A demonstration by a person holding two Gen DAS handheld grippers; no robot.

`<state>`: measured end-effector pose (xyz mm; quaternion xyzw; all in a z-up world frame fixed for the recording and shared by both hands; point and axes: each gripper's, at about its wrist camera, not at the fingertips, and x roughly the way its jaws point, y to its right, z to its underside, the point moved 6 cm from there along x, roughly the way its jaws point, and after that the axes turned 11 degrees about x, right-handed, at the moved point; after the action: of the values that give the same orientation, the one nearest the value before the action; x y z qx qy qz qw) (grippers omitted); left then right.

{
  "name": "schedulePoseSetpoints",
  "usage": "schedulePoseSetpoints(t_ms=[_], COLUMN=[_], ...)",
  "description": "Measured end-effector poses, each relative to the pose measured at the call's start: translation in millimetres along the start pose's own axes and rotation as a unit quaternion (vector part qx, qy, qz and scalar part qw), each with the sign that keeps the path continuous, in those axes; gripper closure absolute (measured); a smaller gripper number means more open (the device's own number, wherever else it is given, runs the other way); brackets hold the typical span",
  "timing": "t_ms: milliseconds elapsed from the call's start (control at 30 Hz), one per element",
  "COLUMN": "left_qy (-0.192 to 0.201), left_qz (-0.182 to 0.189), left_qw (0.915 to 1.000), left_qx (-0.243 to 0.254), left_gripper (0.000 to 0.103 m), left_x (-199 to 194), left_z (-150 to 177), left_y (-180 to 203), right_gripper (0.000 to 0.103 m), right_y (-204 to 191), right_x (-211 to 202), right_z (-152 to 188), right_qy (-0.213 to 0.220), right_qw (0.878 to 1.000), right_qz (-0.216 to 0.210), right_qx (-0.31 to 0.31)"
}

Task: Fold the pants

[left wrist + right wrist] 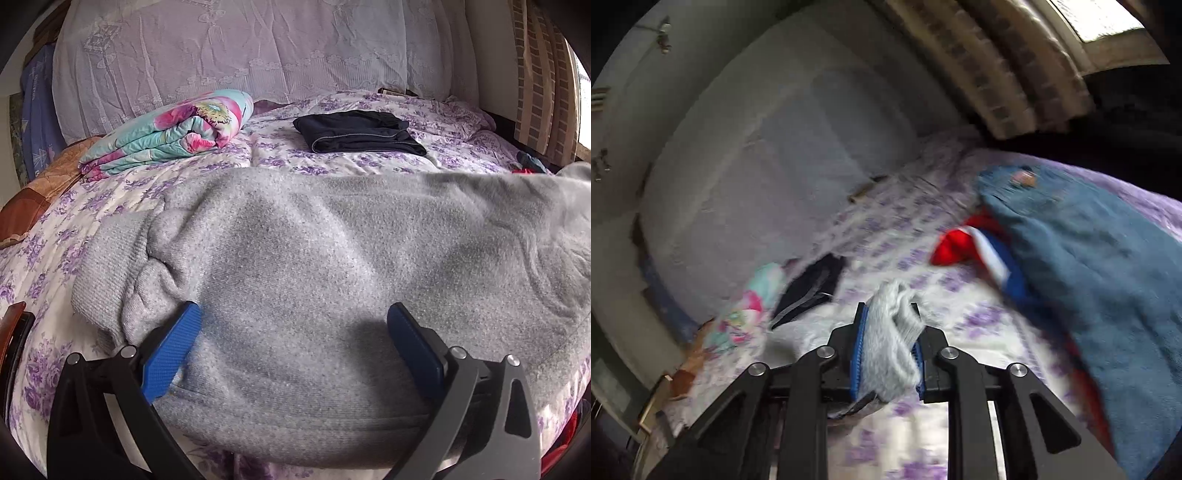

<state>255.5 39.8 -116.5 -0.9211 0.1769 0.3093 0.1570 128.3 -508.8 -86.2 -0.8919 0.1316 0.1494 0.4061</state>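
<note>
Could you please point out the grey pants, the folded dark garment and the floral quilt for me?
grey pants [314, 266]: left wrist view, middle of the knit fabric.
folded dark garment [360, 133]: left wrist view, centre of its top layer.
floral quilt [173, 129]: left wrist view, middle of the folded bundle.

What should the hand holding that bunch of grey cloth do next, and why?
Probably carry it across toward the other end of the grey pants. The right gripper has its jaws shut on a bunched end of them, lifted off the floral bedspread, while the rest lies spread flat under the open left gripper. Laying the held end over the flat part would make a fold.
</note>
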Motion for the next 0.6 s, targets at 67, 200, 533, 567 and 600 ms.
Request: schedulePoseSetpoints(t_ms=[67,200,533,567,600], left_qy=[-0.001,-0.01,-0.012,-0.012,-0.012], left_qz=[0.003,-0.013,-0.018,-0.018,-0.017], left_qw=[1.0,0.9998,0.9997,0.9997,0.9997], left_qx=[-0.004,0.012,0.013,0.013,0.012], left_gripper=[0.005,0.005,0.005,0.005,0.005], left_x=[0,3,1,1,1], left_z=[0,0,0,-1,-1], left_y=[-1,4,5,5,6], right_gripper=[0.084,0.089,0.058,0.058,0.058], right_y=[61,84,-147,-162,-175], right_x=[14,-19,23,36,49], right_z=[10,13,108,128,148], right_qy=[-0.039,-0.01,-0.132,-0.164,-0.195], right_qw=[0.995,0.994,0.963,0.954,0.944], right_qz=[0.075,0.057,-0.08,-0.093,-0.098], right_qx=[0.06,0.094,-0.219,-0.233,-0.246])
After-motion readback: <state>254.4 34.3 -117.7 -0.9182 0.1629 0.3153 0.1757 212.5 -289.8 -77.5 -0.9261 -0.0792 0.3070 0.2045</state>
